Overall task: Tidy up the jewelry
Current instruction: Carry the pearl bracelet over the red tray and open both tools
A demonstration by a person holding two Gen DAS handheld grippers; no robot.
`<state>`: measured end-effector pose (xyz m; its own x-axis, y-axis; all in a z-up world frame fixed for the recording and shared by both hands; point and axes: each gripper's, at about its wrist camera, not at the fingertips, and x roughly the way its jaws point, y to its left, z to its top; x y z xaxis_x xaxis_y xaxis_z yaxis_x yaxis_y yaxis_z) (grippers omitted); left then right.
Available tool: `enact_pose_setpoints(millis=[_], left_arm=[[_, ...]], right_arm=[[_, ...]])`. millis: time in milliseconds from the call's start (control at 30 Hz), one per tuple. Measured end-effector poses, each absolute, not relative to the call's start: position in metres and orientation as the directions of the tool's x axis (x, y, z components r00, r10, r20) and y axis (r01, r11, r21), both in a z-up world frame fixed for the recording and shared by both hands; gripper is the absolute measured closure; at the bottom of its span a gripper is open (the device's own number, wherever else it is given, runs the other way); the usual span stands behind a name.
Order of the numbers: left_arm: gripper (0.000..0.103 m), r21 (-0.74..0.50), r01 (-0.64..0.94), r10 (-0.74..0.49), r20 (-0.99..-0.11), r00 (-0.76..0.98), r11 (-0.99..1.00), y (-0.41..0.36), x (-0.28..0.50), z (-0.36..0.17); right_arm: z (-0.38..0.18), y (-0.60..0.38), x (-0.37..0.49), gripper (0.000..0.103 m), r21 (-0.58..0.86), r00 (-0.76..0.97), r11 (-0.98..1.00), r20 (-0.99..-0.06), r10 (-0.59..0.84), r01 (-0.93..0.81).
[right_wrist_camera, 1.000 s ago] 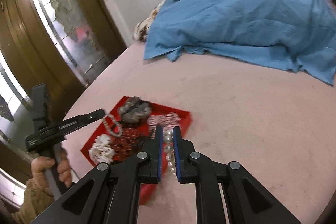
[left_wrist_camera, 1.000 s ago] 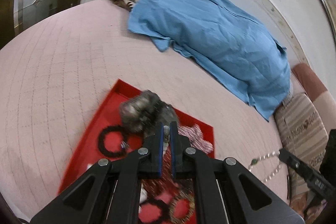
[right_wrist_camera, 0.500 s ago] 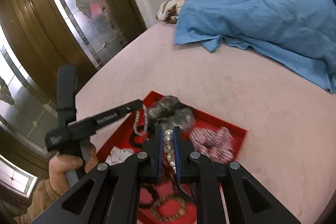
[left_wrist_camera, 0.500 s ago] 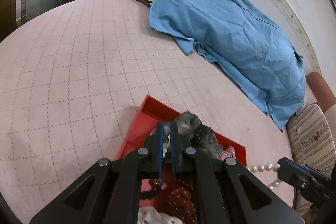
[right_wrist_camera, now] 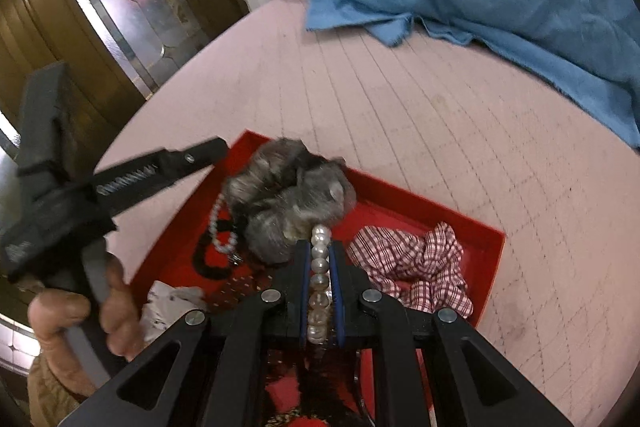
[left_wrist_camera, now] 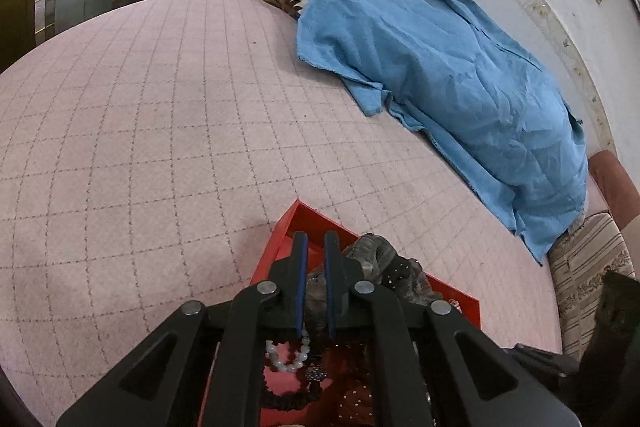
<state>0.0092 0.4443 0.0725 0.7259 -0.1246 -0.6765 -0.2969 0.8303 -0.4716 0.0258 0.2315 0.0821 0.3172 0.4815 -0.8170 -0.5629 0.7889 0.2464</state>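
Right tool [right_wrist_camera: 320, 251] pinches pearl necklace [right_wrist_camera: 319, 283] above red tray [right_wrist_camera: 486, 259] — left tool [left_wrist_camera: 312, 247] slightly parted, grips nothing.

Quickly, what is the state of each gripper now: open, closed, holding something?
Left gripper: slightly open; small bead strand hangs below it.
Right gripper: closed on pearl necklace.

Red tray [right_wrist_camera: 490, 239] packed w/ scrunchies; bedspread [left_wrist_camera: 140, 131] around it open.

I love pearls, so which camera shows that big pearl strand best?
The right wrist view: the pearl strand sits pinched in the right tool, above the red tray. The left wrist view shows only smaller beads under the left tool.
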Motion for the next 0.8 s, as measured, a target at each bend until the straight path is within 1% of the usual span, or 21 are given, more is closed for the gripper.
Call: enact_pose_setpoints(millis=[67, 133, 200, 267, 333, 367, 400, 433, 467, 633, 700, 800], left_arm=[[0.077, -0.479, -0.297, -0.119, -0.663, 0.739, 0.826, 0.446, 0.006, 0.075], [0.070, -0.484, -0.295, -0.110, -0.647, 0.754, 0.824, 0.447, 0.003, 0.079], [0.066, -0.485, -0.286, -0.108, -0.635, 0.765, 0.827, 0.445, 0.000, 0.083], [0.059, -0.478, -0.276, -0.105, -0.629, 0.770, 0.834, 0.442, -0.001, 0.086], [0.058, -0.461, -0.269, -0.096, -0.628, 0.772, 0.846, 0.438, -0.001, 0.088], [0.056, -0.453, -0.265, -0.095, -0.629, 0.772, 0.851, 0.435, -0.001, 0.089], [0.055, -0.448, -0.262, -0.094, -0.630, 0.771, 0.855, 0.434, -0.002, 0.090], [0.051, -0.442, -0.259, -0.092, -0.630, 0.771, 0.859, 0.432, -0.002, 0.091], [0.050, -0.437, -0.256, -0.088, -0.628, 0.773, 0.862, 0.431, -0.003, 0.092], [0.045, -0.414, -0.250, -0.073, -0.624, 0.778, 0.875, 0.428, -0.005, 0.094], [0.044, -0.401, -0.252, -0.064, -0.628, 0.776, 0.881, 0.426, -0.006, 0.095], [0.041, -0.379, -0.252, -0.047, -0.627, 0.777, 0.890, 0.423, -0.008, 0.097]], right_arm=[[0.079, 0.233, 0.026, 0.092, 0.244, 0.315, 0.792, -0.821, 0.476, -0.560], [0.078, 0.233, 0.026, 0.092, 0.237, 0.317, 0.793, -0.823, 0.470, -0.561], [0.078, 0.234, 0.025, 0.092, 0.227, 0.326, 0.796, -0.823, 0.465, -0.562], [0.078, 0.234, 0.024, 0.092, 0.213, 0.340, 0.800, -0.821, 0.458, -0.561], [0.078, 0.232, 0.025, 0.090, 0.201, 0.352, 0.805, -0.821, 0.449, -0.558], [0.079, 0.231, 0.025, 0.086, 0.194, 0.362, 0.810, -0.820, 0.444, -0.554], [0.081, 0.227, 0.026, 0.079, 0.187, 0.376, 0.816, -0.816, 0.440, -0.547], [0.083, 0.226, 0.027, 0.076, 0.186, 0.383, 0.819, -0.813, 0.439, -0.543], [0.085, 0.223, 0.029, 0.071, 0.186, 0.393, 0.823, -0.808, 0.438, -0.536], [0.098, 0.204, 0.033, 0.067, 0.194, 0.430, 0.842, -0.789, 0.439, -0.503], [0.101, 0.198, 0.031, 0.063, 0.198, 0.438, 0.847, -0.784, 0.439, -0.494], [0.102, 0.189, 0.025, 0.062, 0.205, 0.442, 0.851, -0.782, 0.439, -0.484]])
